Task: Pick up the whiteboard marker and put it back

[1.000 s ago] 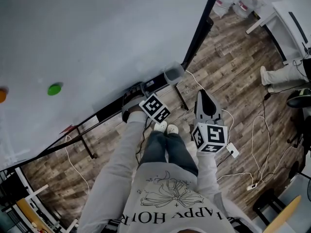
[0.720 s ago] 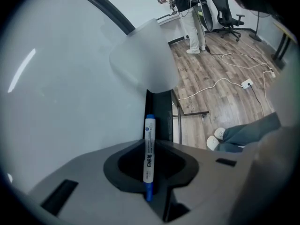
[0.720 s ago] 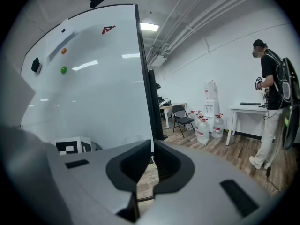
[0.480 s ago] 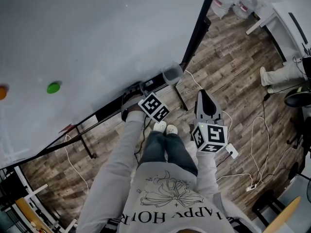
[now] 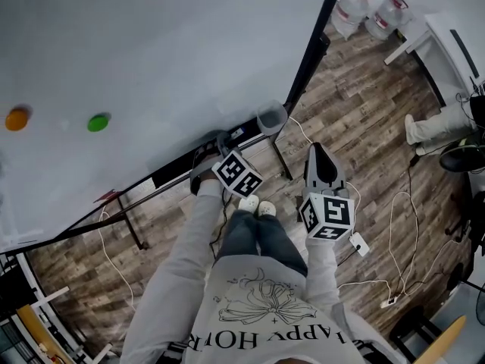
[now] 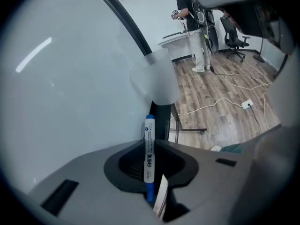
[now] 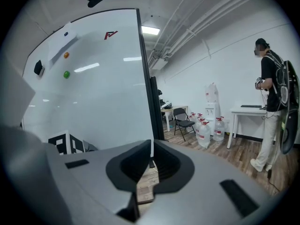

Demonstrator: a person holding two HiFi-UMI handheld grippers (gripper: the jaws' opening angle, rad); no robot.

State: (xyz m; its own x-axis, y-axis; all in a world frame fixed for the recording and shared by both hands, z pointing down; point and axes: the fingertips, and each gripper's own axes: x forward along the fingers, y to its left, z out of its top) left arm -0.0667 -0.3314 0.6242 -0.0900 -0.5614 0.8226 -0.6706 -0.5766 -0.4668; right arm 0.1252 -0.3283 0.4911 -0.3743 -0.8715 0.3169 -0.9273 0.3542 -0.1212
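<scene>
A whiteboard marker [image 6: 149, 146], white barrel with blue ends, stands upright between my left gripper's [image 6: 151, 142] jaws, which are shut on it. In the head view that left gripper [image 5: 214, 140] points down at the black tray rail [image 5: 170, 175] under the whiteboard [image 5: 151, 51], left of a clear plastic cup [image 5: 271, 117] fixed at the board's corner. The same cup [image 6: 154, 81] shows blurred just beyond the marker's tip in the left gripper view. My right gripper [image 5: 319, 154] hangs over the wooden floor to the right, shut and empty [image 7: 151, 144].
A green magnet [image 5: 97, 122] and an orange magnet [image 5: 17, 118] stick to the board. Water jugs [image 5: 367, 10] and a white table [image 5: 447, 29] stand at the far right. Cables [image 5: 402, 226] trail over the floor. Another person [image 7: 272, 102] stands by the table.
The left gripper has rolled slightly with the marker still in it, staying at the tray rail. The head view shifted a little, so the magnets sit further right. The right gripper kept still.
</scene>
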